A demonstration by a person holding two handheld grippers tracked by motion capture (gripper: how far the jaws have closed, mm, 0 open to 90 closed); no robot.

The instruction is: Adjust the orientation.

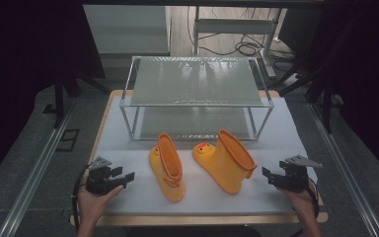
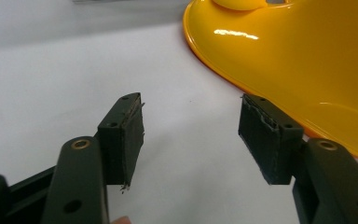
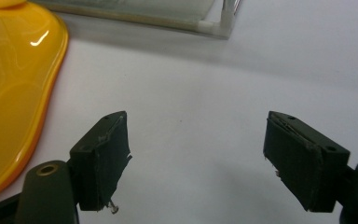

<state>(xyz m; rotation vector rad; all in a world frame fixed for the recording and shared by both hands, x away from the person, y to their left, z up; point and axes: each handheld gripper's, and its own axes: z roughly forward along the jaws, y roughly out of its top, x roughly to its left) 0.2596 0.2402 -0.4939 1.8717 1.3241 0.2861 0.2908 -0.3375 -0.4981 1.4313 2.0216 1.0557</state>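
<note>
Two glossy yellow rubber boots lie on their sides on the white mat. The left boot (image 1: pixel 168 168) has its shaft towards the rack; its sole fills the upper right of the left gripper view (image 2: pixel 298 60). The right boot (image 1: pixel 227 159), with a duck face on its toe, shows at the left edge of the right gripper view (image 3: pixel 9 88). My left gripper (image 1: pixel 125 176) rests on the mat left of the left boot, open and holding nothing (image 2: pixel 191 135). My right gripper (image 1: pixel 268 176) sits right of the right boot, open and holding nothing (image 3: pixel 196 158).
A two-shelf rack (image 1: pixel 195 84) with a metal frame and clear panels stands at the back of the white mat (image 1: pixel 128 143); one of its corner posts (image 3: pixel 226 18) is close ahead of the right gripper. The table's front edge (image 1: pixel 197 219) runs just before my hands.
</note>
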